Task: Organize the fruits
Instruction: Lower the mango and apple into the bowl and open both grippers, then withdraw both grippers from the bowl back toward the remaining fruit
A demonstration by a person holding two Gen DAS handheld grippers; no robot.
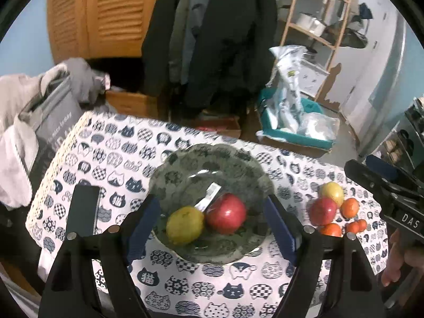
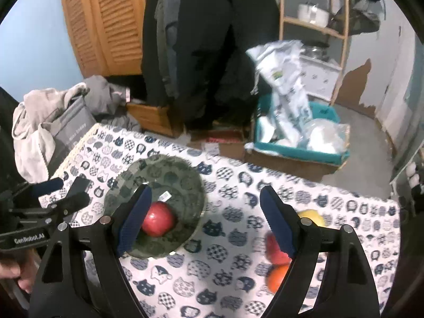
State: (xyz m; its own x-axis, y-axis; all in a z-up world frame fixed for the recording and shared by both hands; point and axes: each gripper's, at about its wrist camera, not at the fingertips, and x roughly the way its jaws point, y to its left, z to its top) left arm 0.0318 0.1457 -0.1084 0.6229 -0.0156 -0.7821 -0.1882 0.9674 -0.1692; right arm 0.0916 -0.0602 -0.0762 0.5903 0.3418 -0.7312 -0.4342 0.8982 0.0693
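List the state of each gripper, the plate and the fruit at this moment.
Left gripper: open, empty, above the plate.
Right gripper: open, empty.
Glass plate: upright on the tablecloth, holds two fruits.
Red apple: on the plate, touching the yellow fruit.
Loose fruit pile: on the tablecloth, off the plate.

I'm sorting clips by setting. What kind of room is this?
Probably a lived-in home room: dark coats hanging by a louvred wooden door, and a table under a cat-print tablecloth.
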